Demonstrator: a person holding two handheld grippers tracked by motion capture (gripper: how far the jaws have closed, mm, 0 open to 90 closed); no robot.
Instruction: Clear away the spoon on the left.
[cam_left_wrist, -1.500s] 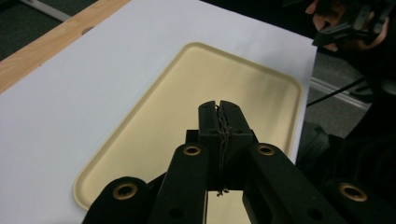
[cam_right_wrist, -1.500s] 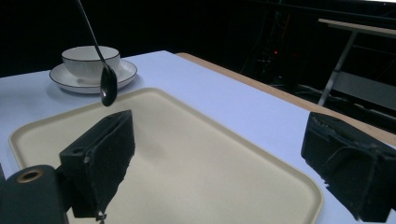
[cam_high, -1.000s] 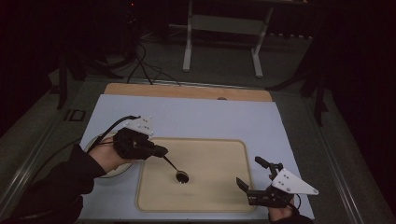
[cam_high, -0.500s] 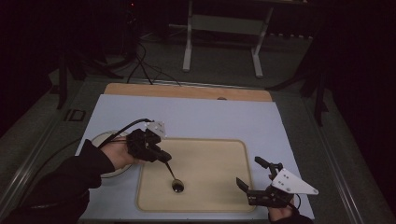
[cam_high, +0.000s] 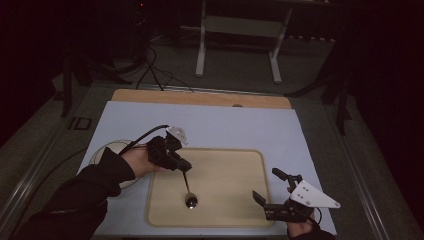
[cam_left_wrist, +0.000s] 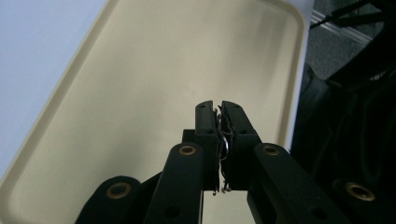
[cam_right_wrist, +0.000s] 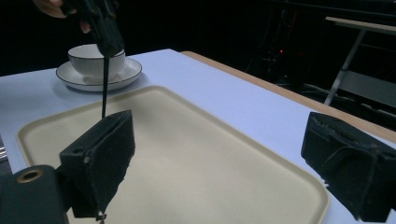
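Observation:
My left gripper (cam_high: 181, 165) is shut on the handle of a dark spoon (cam_high: 189, 190). The spoon hangs down over the beige tray (cam_high: 235, 170), its bowl low over the tray's front middle. In the left gripper view the jaws (cam_left_wrist: 218, 109) pinch a thin metal edge of the spoon handle (cam_left_wrist: 223, 144) above the tray (cam_left_wrist: 140, 70). My right gripper (cam_high: 265, 183) is open and holds nothing at the tray's front right corner. In its own view the right gripper (cam_right_wrist: 224, 154) frames the tray (cam_right_wrist: 196, 140), with the spoon handle (cam_right_wrist: 104, 93) and left gripper (cam_right_wrist: 109, 42) beyond.
A white cup (cam_right_wrist: 95, 58) stands on a dark-rimmed saucer (cam_right_wrist: 126, 74) left of the tray; the person's hand partly covers the saucer (cam_high: 107, 150) in the high view. A pale mat (cam_high: 225, 125) covers the table, with a wooden strip (cam_high: 200, 97) at the back. A metal stand (cam_high: 240, 30) stands on the floor behind.
My left gripper has moved right from over the saucer toward the tray, and the spoon now hangs steeper with its bowl nearer the front. The right gripper has stayed still.

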